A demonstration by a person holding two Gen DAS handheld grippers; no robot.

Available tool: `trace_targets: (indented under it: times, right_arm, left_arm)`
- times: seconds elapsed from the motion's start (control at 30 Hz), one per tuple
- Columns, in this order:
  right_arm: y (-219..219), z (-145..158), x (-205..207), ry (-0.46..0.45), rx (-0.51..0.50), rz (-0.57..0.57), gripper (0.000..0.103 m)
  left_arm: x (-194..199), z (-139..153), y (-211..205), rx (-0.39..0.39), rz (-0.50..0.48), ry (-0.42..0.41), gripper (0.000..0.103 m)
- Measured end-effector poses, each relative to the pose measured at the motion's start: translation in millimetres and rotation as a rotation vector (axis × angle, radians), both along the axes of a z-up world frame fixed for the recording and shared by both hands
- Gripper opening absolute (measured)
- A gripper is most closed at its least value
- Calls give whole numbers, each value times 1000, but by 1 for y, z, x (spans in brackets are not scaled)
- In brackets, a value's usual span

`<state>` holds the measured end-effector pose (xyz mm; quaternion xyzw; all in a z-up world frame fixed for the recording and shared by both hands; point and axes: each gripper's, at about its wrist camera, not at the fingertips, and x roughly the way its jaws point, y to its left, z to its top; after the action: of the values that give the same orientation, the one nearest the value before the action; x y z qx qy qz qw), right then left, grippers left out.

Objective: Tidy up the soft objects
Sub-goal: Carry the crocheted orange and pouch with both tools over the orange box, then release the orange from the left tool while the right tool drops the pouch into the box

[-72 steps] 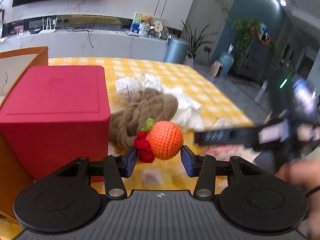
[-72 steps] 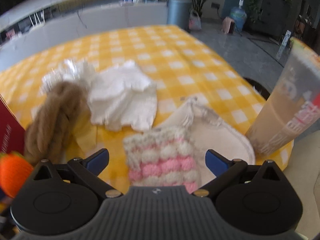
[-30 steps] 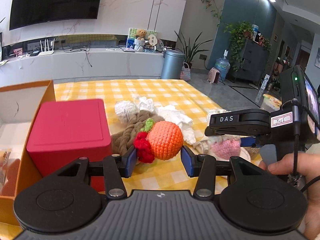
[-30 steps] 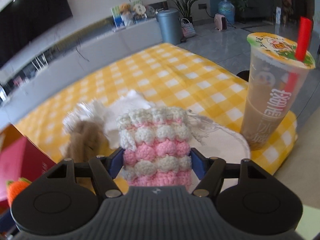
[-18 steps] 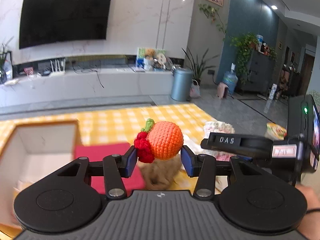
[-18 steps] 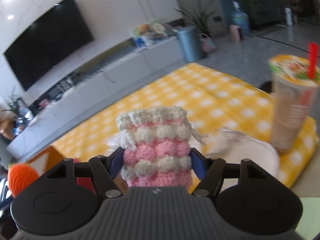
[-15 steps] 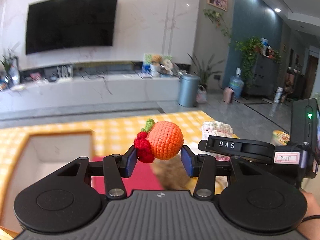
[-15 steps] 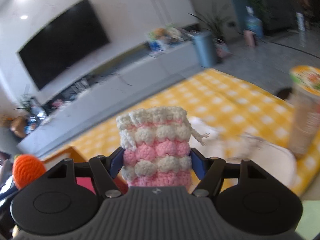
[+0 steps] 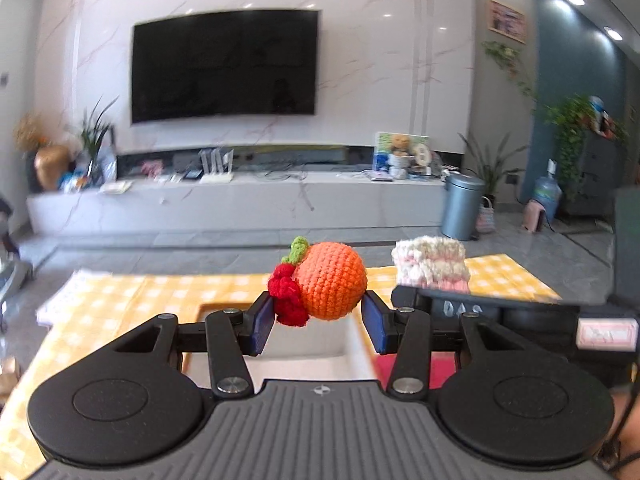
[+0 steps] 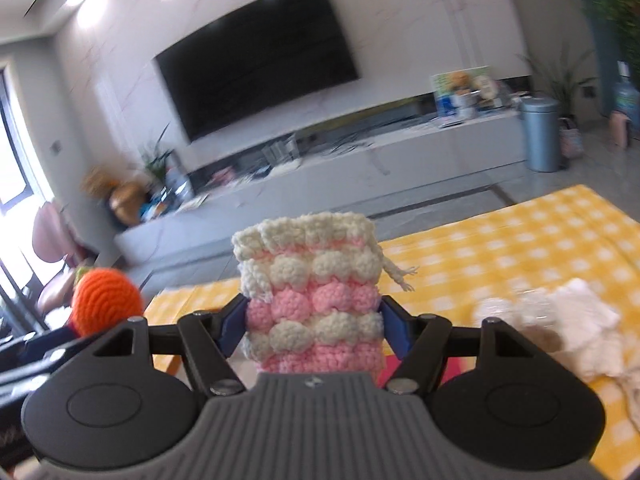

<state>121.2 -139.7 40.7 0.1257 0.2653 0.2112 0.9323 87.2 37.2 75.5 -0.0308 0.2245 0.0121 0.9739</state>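
Observation:
My left gripper [image 9: 318, 316] is shut on a crocheted orange ball [image 9: 330, 280] with red berries and a green leaf, held above the white inside of an orange-walled box [image 9: 296, 354]. To its right in that view the right gripper's black body carries a pink-and-white crocheted pouch [image 9: 430, 264]. In the right wrist view my right gripper [image 10: 312, 326] is shut on that pouch [image 10: 310, 292], upright between the blue pads. The orange ball [image 10: 106, 300] shows at the left. White soft cloths [image 10: 576, 332] lie on the yellow checked tablecloth [image 10: 520, 248] at the right.
A red box [image 9: 408, 368] sits just right of the open box, mostly hidden by the fingers. Beyond the table are a long white TV bench, a wall TV, a grey bin [image 9: 462, 206] and plants. A hand shows at the lower right edge [image 9: 624, 436].
Both grippers have risen and swung left with their loads. The open box now lies under the left gripper, and the cup and white cloths have slid out to the right.

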Motion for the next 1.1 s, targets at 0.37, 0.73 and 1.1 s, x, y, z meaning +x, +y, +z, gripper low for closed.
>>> trace_targets:
  times: [0.37,0.73,1.1]
  right_arm:
    - [78,-54,19,122,-167,146,68]
    - [86,-82,18,110,-323,146,67]
    - [103,-97,24,163,-390,175,68]
  left_arm:
    - [46,-46,83,-161,14,150,54]
    - [76,-99,88,-147,42,365,54]
    - [74,-105,83,-78,120,417,55]
